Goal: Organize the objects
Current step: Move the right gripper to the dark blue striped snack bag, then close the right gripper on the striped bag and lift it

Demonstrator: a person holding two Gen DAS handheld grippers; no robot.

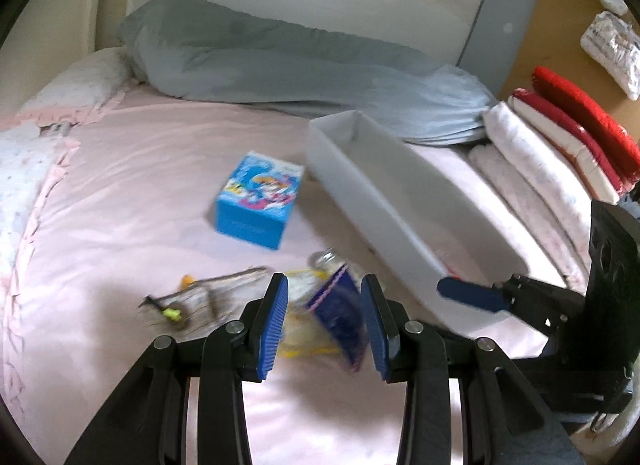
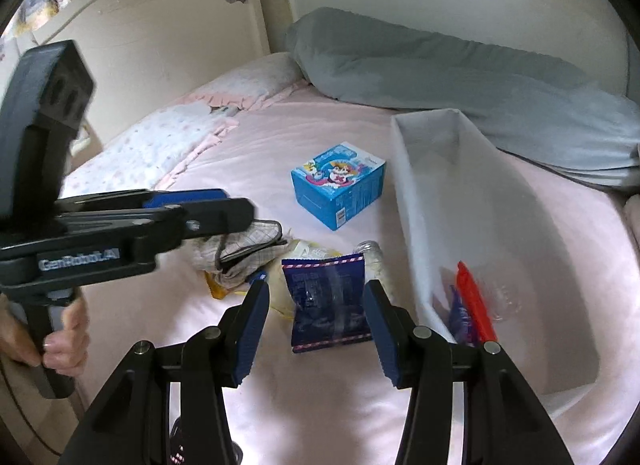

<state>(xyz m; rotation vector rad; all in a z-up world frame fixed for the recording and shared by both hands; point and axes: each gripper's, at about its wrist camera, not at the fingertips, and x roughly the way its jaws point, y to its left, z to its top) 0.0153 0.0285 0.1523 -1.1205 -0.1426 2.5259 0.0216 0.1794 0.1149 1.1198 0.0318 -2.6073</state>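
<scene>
Both tools gape empty: right tool point(image 2: 316, 329) frames the dark blue packet point(image 2: 326, 301); left tool point(image 1: 324, 323) crowds from nine o'clock, so they may collide.

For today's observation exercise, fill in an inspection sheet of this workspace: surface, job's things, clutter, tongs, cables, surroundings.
Surface: pink bedsheet, wrinkled.
Job's things: white bin holding a red item; blue carton upright beside it; dark blue packet, checked pouch, clear bottle and yellow wrapper piled together.
Clutter: nothing seen beyond that pile.
Tongs: left tongs open; right tongs open, framing the packet, nothing gripped.
Cables: nothing seen.
Surroundings: grey bolster, cream headboard, folded towels.
</scene>
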